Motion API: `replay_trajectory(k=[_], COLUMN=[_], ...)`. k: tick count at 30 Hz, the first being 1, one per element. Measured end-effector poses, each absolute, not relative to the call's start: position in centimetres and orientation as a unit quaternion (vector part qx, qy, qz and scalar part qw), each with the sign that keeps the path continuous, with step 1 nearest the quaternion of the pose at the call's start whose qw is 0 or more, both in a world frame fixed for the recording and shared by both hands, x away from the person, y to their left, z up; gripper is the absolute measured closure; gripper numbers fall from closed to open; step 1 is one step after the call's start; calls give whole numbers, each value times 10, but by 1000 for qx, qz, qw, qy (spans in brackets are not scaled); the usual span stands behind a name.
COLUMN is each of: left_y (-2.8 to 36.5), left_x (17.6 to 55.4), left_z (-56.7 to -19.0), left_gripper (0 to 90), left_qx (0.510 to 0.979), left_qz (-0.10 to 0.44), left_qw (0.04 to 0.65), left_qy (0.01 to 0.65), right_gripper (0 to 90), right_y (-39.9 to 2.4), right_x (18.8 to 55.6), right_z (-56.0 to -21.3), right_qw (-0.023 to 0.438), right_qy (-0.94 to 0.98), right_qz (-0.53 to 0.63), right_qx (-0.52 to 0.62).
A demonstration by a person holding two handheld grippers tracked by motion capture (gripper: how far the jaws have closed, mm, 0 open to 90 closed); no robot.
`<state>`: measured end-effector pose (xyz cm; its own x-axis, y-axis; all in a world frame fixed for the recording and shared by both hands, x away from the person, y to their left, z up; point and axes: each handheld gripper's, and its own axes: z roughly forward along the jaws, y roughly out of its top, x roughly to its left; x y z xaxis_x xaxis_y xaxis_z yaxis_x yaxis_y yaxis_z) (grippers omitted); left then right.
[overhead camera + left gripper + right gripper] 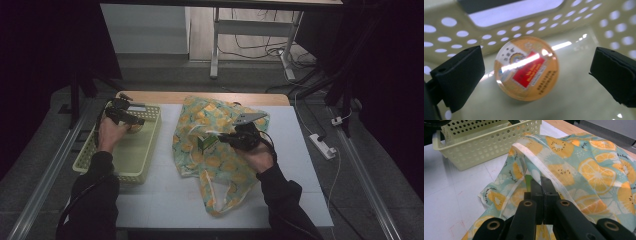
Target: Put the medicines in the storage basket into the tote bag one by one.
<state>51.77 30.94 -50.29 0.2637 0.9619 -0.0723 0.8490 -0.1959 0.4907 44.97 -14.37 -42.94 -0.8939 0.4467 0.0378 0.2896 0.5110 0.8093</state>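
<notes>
A fruit-print cloth bag [220, 167] lies on the white table [165, 200], with a green box [205, 143] at its mouth. My right gripper [221, 136] is shut on the bag's white-trimmed rim [534, 160], and its jaws [541, 183] are pressed together there. A strip of the green box [528, 180] shows just beyond them. My left gripper [132, 120] reaches down into the pale yellow perforated basket [154, 140]. It [536, 75] is open, and a round orange tin [526, 68] with a red label lies on the basket floor between the jaws, untouched.
The basket [486, 142] stands at the table's left, close beside the bag [586, 170]. A wooden strip [200, 97] runs along the table's far edge. A power strip [322, 146] and cables lie on the floor to the right.
</notes>
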Motion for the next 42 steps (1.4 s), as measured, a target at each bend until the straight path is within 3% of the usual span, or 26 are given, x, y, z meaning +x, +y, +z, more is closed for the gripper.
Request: replay_trajectory(k=[13, 18, 28, 42], left_y=[311, 310, 309, 312], left_x=[527, 527, 526, 512], left_z=[-527, -527, -523, -496], left_gripper=[44, 196, 205, 206], left_qx=[760, 757, 752, 743], left_qz=[98, 92, 83, 99], left_qw=[176, 166, 149, 200], left_qy=[618, 625, 637, 631], right_gripper=[893, 893, 893, 893], right_y=[-144, -144, -145, -146], right_x=[449, 449, 449, 448], right_z=[-429, -429, -428, -426], right_qw=[87, 87, 89, 92], right_qy=[864, 865, 864, 862], right_qz=[447, 447, 449, 452], right_qx=[212, 212, 212, 212])
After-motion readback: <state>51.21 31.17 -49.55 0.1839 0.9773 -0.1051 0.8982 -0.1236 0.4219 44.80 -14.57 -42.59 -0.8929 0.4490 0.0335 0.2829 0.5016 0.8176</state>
